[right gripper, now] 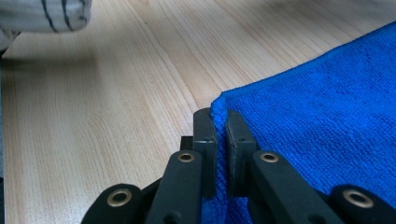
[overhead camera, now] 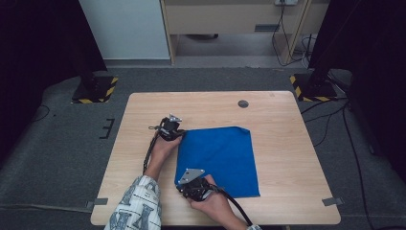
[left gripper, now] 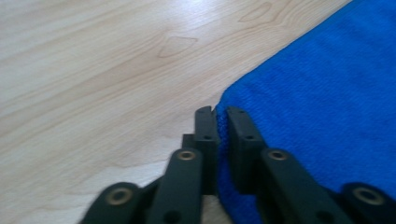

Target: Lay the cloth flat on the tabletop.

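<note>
A blue cloth [overhead camera: 220, 158] lies flat on the wooden table [overhead camera: 277, 124], roughly square. My left gripper [overhead camera: 176, 132] sits at the cloth's far left corner, shut on that corner; in the left gripper view the blue cloth [left gripper: 317, 107] is pinched between the two black jaws at the left gripper [left gripper: 221, 113]. My right gripper [overhead camera: 184, 184] is at the near left corner, shut on it; in the right gripper view a fold of the cloth [right gripper: 327, 102] stands squeezed between the jaws at the right gripper [right gripper: 219, 114].
A small round grey grommet [overhead camera: 243, 103] is set in the table near its far edge. A patterned sleeve [overhead camera: 139, 203] comes in at the bottom left. Black stands with yellow-striped bases [overhead camera: 95, 90] flank the table on the grey floor.
</note>
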### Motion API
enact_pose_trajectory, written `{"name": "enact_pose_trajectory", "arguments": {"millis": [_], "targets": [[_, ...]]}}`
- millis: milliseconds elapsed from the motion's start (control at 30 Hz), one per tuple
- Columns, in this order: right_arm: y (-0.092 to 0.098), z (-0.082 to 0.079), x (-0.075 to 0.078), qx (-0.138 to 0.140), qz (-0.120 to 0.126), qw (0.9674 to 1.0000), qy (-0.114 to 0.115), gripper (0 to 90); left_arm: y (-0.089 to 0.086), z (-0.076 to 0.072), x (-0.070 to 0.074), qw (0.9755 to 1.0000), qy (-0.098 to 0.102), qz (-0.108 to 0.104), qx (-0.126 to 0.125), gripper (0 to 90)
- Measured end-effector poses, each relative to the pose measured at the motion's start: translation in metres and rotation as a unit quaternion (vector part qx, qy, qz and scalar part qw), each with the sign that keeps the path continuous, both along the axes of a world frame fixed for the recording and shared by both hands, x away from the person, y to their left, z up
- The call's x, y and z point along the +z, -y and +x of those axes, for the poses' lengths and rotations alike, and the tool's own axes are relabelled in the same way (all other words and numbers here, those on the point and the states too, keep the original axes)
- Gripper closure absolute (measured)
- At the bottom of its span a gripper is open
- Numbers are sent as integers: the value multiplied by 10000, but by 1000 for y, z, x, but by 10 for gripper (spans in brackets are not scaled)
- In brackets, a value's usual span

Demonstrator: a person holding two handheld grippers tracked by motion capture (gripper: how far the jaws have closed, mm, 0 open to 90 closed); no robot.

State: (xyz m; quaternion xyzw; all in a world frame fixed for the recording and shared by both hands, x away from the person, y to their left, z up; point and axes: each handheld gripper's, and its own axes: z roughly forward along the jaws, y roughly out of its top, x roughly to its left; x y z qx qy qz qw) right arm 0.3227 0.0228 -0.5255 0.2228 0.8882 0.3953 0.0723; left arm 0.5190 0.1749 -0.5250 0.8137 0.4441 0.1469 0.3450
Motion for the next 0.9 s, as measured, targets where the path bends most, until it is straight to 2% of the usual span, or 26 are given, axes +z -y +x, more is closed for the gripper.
{"name": "enact_pose_trajectory", "arguments": {"millis": [100,133,167,200,233,267,367,433,467,533,900], "targets": [[0,0,2,-29,6,10000,35,858,1,0,4,9999,88,-32,45,866],[1,0,3,-32,32,10000,36,859,2,-2,12,9997,215,-100,91,867],[1,0,3,-32,32,10000,36,859,2,-2,12,9997,215,-100,91,867],[2,0,6,-93,93,9999,61,861,2,-4,21,9993,337,-100,84,868],[2,0,6,-93,93,9999,61,861,2,-4,21,9993,337,-100,84,868],[3,0,9,-169,129,9997,83,864,1,-7,30,9989,458,-94,103,867],[4,-1,13,-236,174,9995,151,866,-4,-8,39,9983,532,-192,160,867],[5,-1,15,-276,237,9992,174,868,-5,-8,40,9983,524,-169,164,869],[5,-1,16,-288,266,9991,177,869,-8,-7,41,9986,447,-180,198,869],[7,-2,19,-315,336,9987,209,870,-10,-6,43,9983,480,-247,231,870],[0,-6,31,-324,446,9979,335,871,-19,-6,51,9983,477,-232,238,869]]}}
